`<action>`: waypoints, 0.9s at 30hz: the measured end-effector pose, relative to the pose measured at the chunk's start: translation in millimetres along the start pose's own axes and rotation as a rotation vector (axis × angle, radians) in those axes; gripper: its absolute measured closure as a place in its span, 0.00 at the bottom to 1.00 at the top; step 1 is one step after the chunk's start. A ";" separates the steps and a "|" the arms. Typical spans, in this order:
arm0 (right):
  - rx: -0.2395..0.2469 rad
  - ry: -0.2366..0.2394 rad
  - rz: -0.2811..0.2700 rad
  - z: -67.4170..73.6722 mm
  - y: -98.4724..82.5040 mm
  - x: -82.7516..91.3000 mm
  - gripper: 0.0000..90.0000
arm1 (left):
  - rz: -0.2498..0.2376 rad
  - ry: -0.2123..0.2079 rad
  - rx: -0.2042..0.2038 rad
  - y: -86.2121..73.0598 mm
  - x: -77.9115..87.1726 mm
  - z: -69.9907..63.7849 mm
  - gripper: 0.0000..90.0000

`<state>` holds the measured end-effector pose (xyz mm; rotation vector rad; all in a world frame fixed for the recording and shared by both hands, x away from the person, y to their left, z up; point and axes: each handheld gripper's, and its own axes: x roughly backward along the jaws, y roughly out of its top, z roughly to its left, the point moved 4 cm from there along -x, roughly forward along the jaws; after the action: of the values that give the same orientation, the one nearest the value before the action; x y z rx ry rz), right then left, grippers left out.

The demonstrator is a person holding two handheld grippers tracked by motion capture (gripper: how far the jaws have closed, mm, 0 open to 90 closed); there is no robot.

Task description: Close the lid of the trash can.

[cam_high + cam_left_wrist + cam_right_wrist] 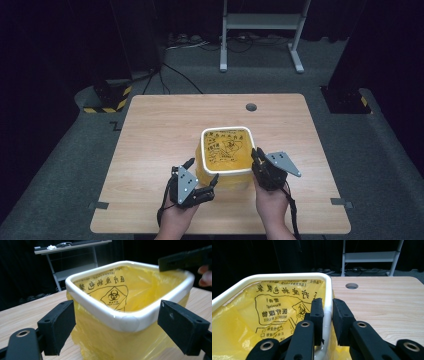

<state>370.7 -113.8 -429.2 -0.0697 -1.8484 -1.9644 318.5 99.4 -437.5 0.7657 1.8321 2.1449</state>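
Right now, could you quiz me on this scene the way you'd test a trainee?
1. True or false: the right gripper is clamped on the bin's white rim.
2. What lines the bin? A) a blue cloth B) a yellow bag with a biohazard mark C) a sheet of foil
3. How do the left gripper's jaws stand at the bin's near corner?

Key
1. True: one jaw is inside the rim and one outside, pressing it.
2. B
3. Wide open, one on each side of the corner, not touching it.
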 end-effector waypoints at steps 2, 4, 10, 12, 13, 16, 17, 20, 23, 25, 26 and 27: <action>0.006 0.001 0.001 0.5 -1.0 1.0 0.88 | -0.020 -0.003 0.003 5.8 1.2 1.5 0.17; 0.009 0.000 0.001 0.7 -1.4 1.4 0.88 | -0.028 0.002 0.006 9.1 0.5 3.2 0.17; 0.005 0.025 -0.003 -1.7 -0.2 3.3 0.83 | -0.022 0.093 0.055 17.3 -15.8 36.8 0.22; -0.001 0.044 -0.027 -8.2 10.7 6.1 0.81 | -0.003 0.119 0.082 17.1 -26.0 53.2 0.22; 0.002 0.043 -0.032 -9.5 12.5 5.9 0.81 | -0.003 0.119 0.082 17.1 -26.0 53.2 0.22; 0.006 0.058 -0.021 -17.6 20.3 -2.3 0.82 | 0.026 0.127 0.076 13.9 -36.7 58.2 0.22; 0.007 0.072 -0.003 -19.7 20.7 -7.3 0.83 | 0.028 0.128 0.075 12.4 -38.1 58.2 0.23; 0.000 0.105 0.026 -21.6 19.1 -14.8 0.85 | 0.035 0.127 0.073 8.7 -40.8 58.0 0.24; 0.022 0.113 0.041 -16.4 13.1 -18.6 0.87 | 0.045 0.120 0.069 4.4 -45.6 56.3 0.25; 0.029 0.109 0.013 -14.0 14.1 -15.4 0.86 | 0.046 0.116 0.068 3.7 -46.6 55.3 0.25; 0.029 0.109 0.013 -14.0 14.1 -15.4 0.86 | 0.045 0.115 0.068 3.3 -46.9 54.8 0.25; 0.033 0.111 0.003 -12.7 16.1 -14.0 0.87 | 0.043 0.110 0.068 2.6 -47.4 54.6 0.25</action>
<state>392.2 -122.3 -420.0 0.0454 -1.8074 -1.8950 387.0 122.4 -441.8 0.7210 1.9698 2.2030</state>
